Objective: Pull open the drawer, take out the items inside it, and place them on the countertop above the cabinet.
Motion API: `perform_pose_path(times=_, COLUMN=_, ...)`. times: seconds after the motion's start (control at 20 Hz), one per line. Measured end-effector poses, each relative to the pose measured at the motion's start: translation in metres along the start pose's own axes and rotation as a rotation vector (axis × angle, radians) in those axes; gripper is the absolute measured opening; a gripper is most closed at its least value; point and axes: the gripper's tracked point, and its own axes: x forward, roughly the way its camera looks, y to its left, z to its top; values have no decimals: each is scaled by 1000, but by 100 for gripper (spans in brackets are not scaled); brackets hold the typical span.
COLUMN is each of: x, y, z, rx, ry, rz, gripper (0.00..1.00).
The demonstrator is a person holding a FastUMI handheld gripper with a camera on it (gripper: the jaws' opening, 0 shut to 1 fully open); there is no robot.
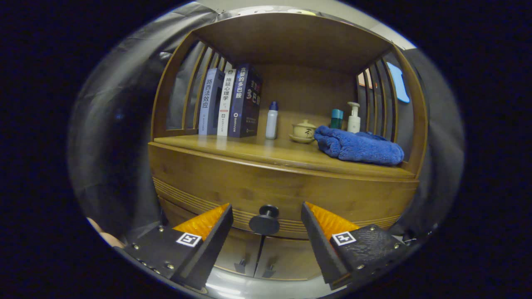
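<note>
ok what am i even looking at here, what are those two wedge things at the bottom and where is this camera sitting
The camera rides on a handheld two-finger gripper that a person carries, and it looks forward along the fingers. The two wedges at the bottom are those fingers, spread open and holding nothing.

Between them, just ahead, is the round knob of a wooden cabinet's drawer. The fingers stand either side of the knob without touching it, and the drawer looks closed. Two small doors sit below it.

Above the drawer is the countertop, inside an open shelf frame. On it stand three books, a small white bottle, a lidded cup on a saucer, a teal container, a pump bottle and a folded blue towel.
</note>
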Motion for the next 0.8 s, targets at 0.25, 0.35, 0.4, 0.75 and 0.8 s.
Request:
perform_pose_path(times=0.25, x=21, y=2, z=-14, rx=45, ry=56, rz=-51, gripper=72)
perform_pose_path(times=0.35, x=22, y=-4, z=-13, rx=40, ry=43, rz=-95, gripper=66)
perform_pose_path(times=0.4, x=25, y=-6, z=-15, rx=45, ry=53, rz=-107, gripper=61)
perform_pose_path(times=0.75, x=26, y=-5, z=-19, rx=117, ry=34, rz=-150, gripper=44)
perform_pose_path(times=0.8, x=27, y=-5, z=-21, rx=135, ry=49, rz=-158, gripper=44)
